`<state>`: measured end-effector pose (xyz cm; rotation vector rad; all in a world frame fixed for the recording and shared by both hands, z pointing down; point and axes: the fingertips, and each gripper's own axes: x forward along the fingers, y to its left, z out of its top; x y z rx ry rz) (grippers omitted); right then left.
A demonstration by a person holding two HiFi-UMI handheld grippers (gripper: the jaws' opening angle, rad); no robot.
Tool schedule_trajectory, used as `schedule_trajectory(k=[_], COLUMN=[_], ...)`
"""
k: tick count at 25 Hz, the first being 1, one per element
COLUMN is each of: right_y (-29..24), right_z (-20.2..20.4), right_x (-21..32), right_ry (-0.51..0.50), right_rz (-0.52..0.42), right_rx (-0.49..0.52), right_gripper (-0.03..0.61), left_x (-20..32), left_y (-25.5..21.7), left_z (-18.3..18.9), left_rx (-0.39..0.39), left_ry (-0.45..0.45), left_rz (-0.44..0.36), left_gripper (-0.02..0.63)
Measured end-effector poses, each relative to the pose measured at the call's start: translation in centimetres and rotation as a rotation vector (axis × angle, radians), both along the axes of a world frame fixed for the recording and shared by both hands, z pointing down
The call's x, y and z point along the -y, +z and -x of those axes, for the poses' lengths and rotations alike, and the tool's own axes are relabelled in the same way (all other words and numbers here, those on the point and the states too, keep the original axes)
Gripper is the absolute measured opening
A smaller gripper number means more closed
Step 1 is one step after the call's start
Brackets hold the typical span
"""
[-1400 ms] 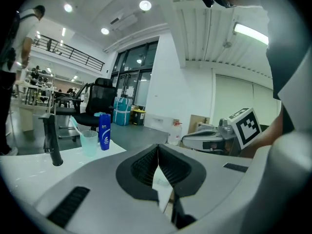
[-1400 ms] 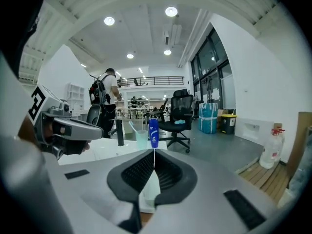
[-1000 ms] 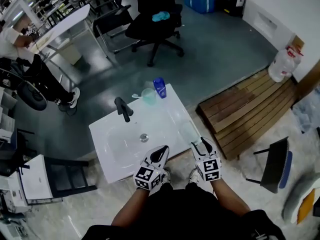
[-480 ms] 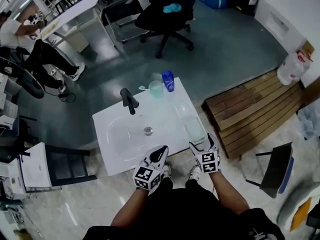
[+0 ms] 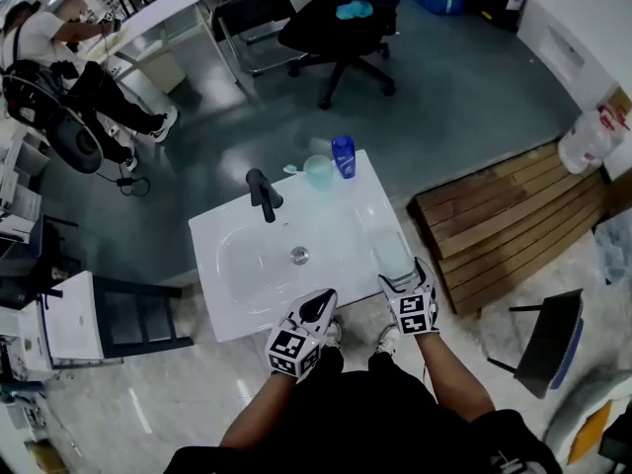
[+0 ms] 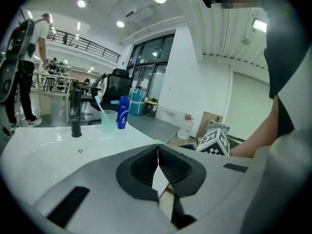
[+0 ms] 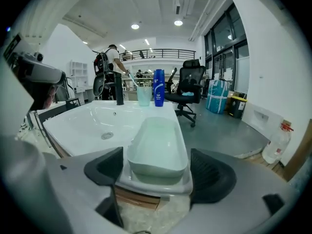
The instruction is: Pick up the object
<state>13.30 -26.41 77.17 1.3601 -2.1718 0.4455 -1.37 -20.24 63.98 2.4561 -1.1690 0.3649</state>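
A pale green oblong tray (image 5: 389, 254) (image 7: 158, 144) lies on the right front ledge of the white sink unit (image 5: 237, 299). My right gripper (image 5: 406, 280) (image 7: 158, 173) is at the tray's near end. Its jaws are opening, with that end between them, and the dark pads (image 7: 212, 174) stand off both sides of it. My left gripper (image 5: 318, 304) (image 6: 158, 172) hovers at the sink's front edge, shut with nothing in it. At the back stand a black faucet (image 5: 262, 194) (image 6: 75, 113), a green cup (image 5: 318, 171) with a toothbrush, and a blue bottle (image 5: 343, 156) (image 7: 158, 87).
A wooden pallet (image 5: 494, 215) lies right of the sink. A black office chair (image 5: 341, 18) stands beyond it, and a low cabinet (image 5: 74, 329) to the left. A person (image 5: 49, 47) sits at a desk at the far left. A black folding chair (image 5: 548, 336) is at the right.
My right gripper has come forward to the tray's near end and its jaws have spread wide. The left gripper has held its place at the front edge.
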Motion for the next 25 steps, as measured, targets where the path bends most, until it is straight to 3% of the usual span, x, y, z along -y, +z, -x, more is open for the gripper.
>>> schedule_trajectory(k=[18, 25], right_y=[-0.2, -2.6], right_z=[0.0, 0.2], right_x=[0.5, 0.6], right_ry=[-0.009, -0.012], right_rz=[-0.051, -0.095], right_rx=[0.017, 0.043], right_gripper=[0.387, 0.383], left_x=[0.6, 1.1], left_y=[0.2, -0.3], left_z=[-0.1, -0.5], left_rx=[0.011, 0.009], left_ry=[0.0, 0.011], left_rz=[0.009, -0.003], left_gripper=[0.021, 0.021])
